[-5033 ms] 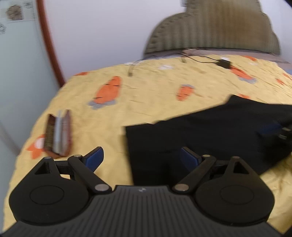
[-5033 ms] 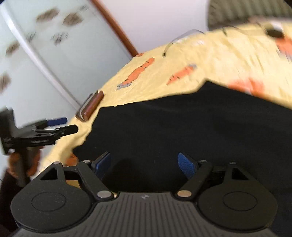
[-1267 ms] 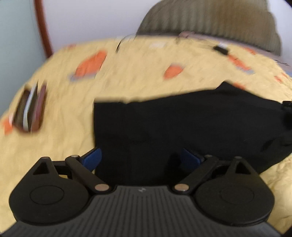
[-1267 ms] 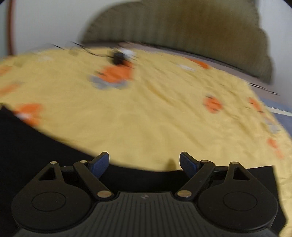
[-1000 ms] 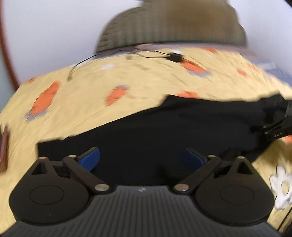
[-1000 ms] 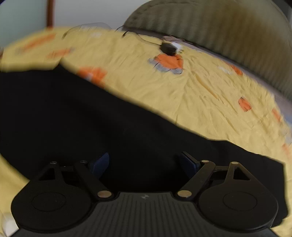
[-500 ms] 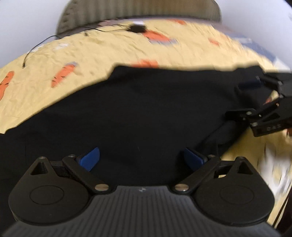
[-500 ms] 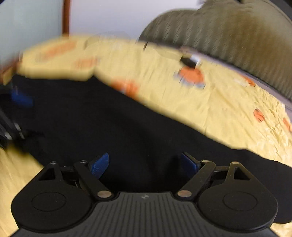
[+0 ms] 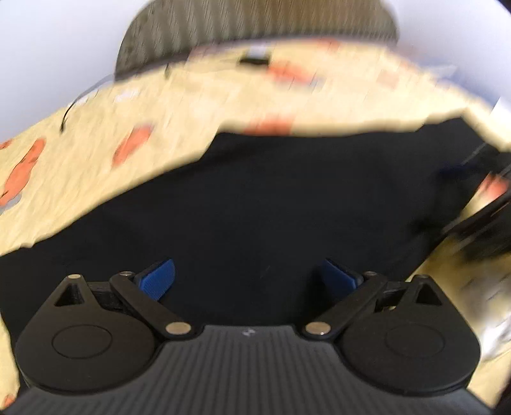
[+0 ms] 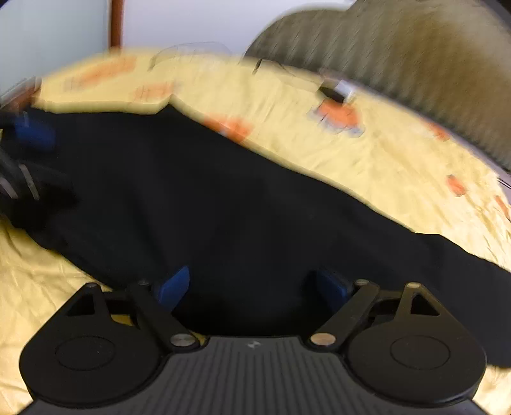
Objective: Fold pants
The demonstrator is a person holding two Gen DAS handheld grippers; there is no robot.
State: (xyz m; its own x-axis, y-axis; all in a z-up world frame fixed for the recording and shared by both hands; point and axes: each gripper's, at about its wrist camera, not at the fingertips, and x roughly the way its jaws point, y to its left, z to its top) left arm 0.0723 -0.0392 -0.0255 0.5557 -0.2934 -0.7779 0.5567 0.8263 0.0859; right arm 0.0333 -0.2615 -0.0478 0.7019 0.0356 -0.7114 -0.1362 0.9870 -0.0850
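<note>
Black pants [image 9: 271, 198] lie spread flat on a yellow bedsheet with orange carrot prints [image 9: 95, 134]. My left gripper [image 9: 249, 281] is open and empty, low over the middle of the pants. My right gripper [image 10: 252, 287] is open and empty, low over the pants [image 10: 223, 207] near their front edge. The right gripper shows blurred at the right edge of the left wrist view [image 9: 479, 220]. The left gripper shows blurred at the left edge of the right wrist view [image 10: 22, 153]. Both views are motion-blurred.
An olive ribbed headboard [image 10: 415, 57] stands behind the bed. A black cable and small charger [image 9: 255, 59] lie on the sheet near it. A white wall and a brown door frame [image 10: 116, 25] are behind.
Both grippers have swung over the pants. The left view has panned right, so the brown case on the left is out of view. Both stay open.
</note>
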